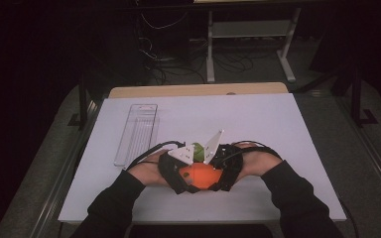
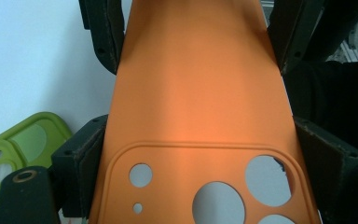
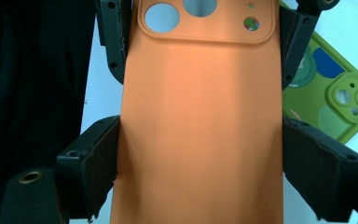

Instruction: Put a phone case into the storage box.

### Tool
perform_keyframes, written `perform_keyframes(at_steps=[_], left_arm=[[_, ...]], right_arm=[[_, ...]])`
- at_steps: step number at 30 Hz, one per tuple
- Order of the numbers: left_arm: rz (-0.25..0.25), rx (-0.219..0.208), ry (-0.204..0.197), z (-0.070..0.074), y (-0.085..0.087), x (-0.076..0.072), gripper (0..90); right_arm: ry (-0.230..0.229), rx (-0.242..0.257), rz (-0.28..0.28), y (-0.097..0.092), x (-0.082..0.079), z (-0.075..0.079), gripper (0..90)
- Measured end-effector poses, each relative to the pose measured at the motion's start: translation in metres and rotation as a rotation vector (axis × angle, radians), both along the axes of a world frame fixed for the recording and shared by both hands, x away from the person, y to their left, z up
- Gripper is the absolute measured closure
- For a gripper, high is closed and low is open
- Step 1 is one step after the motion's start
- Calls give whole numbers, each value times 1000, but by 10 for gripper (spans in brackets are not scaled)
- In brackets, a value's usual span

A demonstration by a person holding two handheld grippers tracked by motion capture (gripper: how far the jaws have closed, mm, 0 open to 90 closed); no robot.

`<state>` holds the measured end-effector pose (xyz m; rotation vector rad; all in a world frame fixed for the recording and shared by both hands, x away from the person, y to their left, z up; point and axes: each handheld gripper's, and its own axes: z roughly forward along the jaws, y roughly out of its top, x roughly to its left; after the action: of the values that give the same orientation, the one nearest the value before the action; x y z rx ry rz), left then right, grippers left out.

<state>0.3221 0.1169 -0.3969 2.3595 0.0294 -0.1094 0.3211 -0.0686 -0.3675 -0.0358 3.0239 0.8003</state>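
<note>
Both tongs clamp one orange soft-rubber phone case (image 2: 200, 93).
Left gripper (image 2: 198, 154) grips its camera-hole end, right gripper (image 3: 200, 158) the plain end; a green phone case (image 3: 335, 93) lies on the white table (image 2: 32, 56) just beside them.

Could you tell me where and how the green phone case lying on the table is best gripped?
Probably across its two long edges, at the plain middle, coming straight down from above. The green phone case lies flat on the white table beside the orange phone case, so the narrow width fits between jaws; avoid the camera-cutout corner, where the wall looks thinner.
</note>
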Motion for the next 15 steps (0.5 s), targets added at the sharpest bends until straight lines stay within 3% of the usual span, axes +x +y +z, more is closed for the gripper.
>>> perform_keyframes(at_steps=[8, 15], left_arm=[[7, 5, 11, 0, 1, 1, 155], [31, 26, 19, 2, 4, 4, 157]], right_arm=[[-6, 1, 6, 1, 1, -1, 147], [-6, 29, -30, -3, 3, 1, 115]])
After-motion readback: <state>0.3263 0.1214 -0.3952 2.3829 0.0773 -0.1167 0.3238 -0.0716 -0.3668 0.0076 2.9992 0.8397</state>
